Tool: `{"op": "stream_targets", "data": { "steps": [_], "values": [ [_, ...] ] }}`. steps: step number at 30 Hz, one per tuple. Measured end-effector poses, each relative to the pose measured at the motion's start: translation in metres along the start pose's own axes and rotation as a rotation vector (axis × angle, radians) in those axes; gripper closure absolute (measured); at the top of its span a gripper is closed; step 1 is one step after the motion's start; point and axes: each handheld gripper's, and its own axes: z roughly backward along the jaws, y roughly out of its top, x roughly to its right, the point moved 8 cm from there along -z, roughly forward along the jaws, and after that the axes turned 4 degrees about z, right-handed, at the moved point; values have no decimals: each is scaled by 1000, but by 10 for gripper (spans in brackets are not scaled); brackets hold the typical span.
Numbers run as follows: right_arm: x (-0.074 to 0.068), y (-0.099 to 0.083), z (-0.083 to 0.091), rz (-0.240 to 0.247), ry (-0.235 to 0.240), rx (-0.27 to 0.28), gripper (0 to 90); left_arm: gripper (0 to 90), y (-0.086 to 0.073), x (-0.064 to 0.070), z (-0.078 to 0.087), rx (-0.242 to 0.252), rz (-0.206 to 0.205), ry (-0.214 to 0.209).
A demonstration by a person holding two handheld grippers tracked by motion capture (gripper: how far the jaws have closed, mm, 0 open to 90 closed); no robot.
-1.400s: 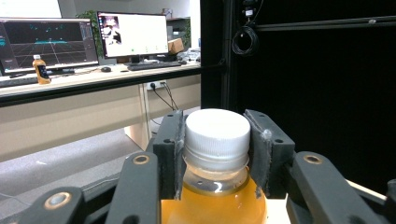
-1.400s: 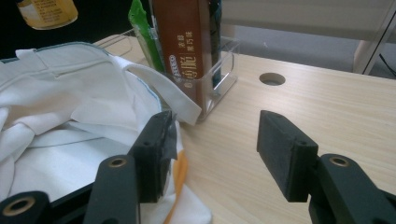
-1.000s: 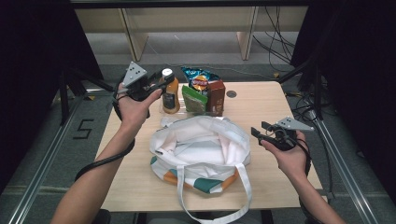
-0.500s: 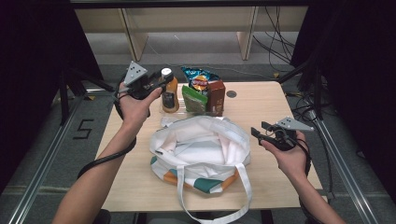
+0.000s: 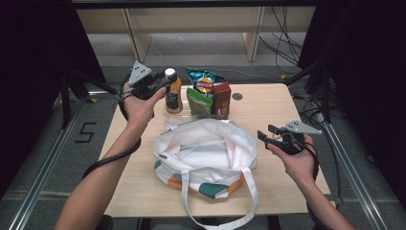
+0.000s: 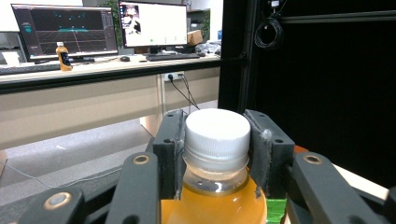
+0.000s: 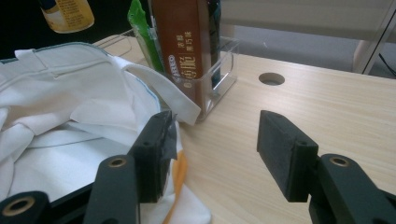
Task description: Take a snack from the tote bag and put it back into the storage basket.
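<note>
The orange juice bottle stands at the far left of the table, in the left end of a clear plastic tray, and the left gripper has its jaws clamped on the neck just under the white cap — the left gripper view shows the two black pads pressed against either side of it. The bottle looks upright and I judge it has not yet left the tray, so the work of packing seems to be at its very start: one item is grasped, nothing can be seen inside the bag, and all the goods remain to be carried over. To the right of the bottle in the same tray stand one green packet, one brown box and, behind them, one blue bag of crisps — four items in all, counting the bottle. Nearer the person lies one white tote bag with green and orange panels, its mouth open upward and its handles trailing off the near edge. At the right, the right gripper is held just beside the bag with its jaws apart and nothing between them, perhaps ready to steady the rim. A single round hole sits in the tabletop right of the tray.
</note>
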Motion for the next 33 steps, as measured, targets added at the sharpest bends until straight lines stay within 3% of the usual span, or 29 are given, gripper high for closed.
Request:
{"op": "stream_targets", "data": {
  "steps": [2, 4, 16, 20, 26, 27, 33],
  "values": [
    [2, 0, 0, 22, -8, 4, 464, 589, 0, 0, -1, 1, 0, 2],
    [0, 0, 0, 2, -6, -4, 464, 589, 0, -1, -2, 0, 1, 6],
    [1, -1, 0, 3, -6, -3, 464, 589, -5, -8, -10, -11, -3, 22],
    [2, 0, -1, 26, -11, 6, 465, 589, -8, -12, -13, -18, 1, 33],
    [1, -1, 0, 2, -6, -2, 464, 589, -11, -16, -15, -24, 0, 41],
    [2, 0, -1, 29, -8, 2, 464, 589, -12, -17, -15, -26, 0, 43],
    [2, 0, -1, 16, -10, 4, 465, 589, -16, -20, -17, -38, 3, 52]
  ]
}}
